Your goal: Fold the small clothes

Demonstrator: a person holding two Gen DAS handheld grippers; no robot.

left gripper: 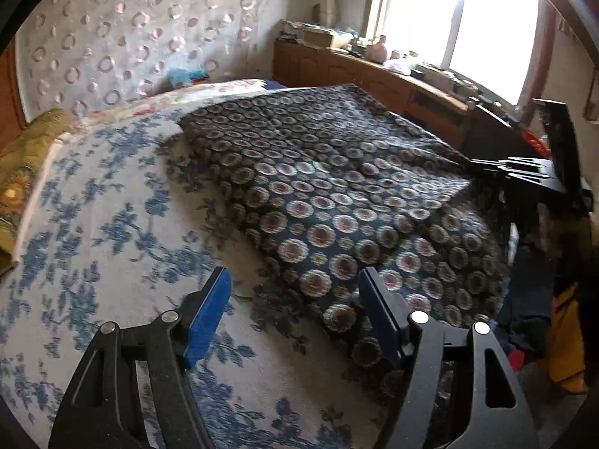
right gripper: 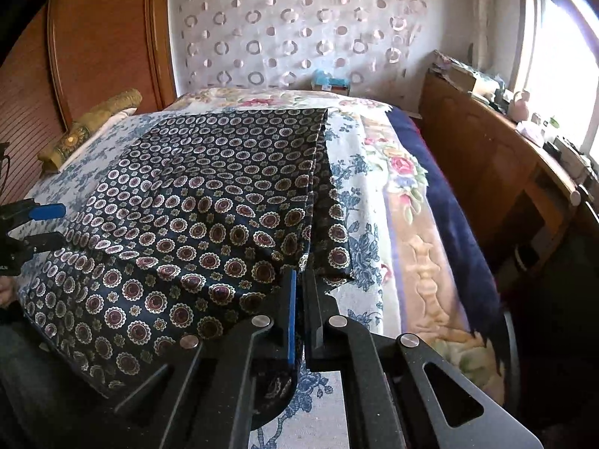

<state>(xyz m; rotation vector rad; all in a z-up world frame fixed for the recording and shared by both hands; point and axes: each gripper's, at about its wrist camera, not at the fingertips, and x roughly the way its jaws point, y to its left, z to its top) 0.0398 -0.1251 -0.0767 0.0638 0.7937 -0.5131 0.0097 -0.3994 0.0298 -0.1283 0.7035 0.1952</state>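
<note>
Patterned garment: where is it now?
The patterned garment lies on the blue-floral bedspread; its near right edge is pinched in the right gripper.

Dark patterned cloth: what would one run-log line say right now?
cloth: on bed | right hand-held gripper: shut on cloth edge | left hand-held gripper: open, empty

No readable text, labels or numbers anywhere

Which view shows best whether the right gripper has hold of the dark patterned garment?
The right wrist view: the right gripper has its jaws shut on the near edge of the dark patterned garment. The left wrist view shows that gripper only small, side-on at the garment's far edge.
</note>
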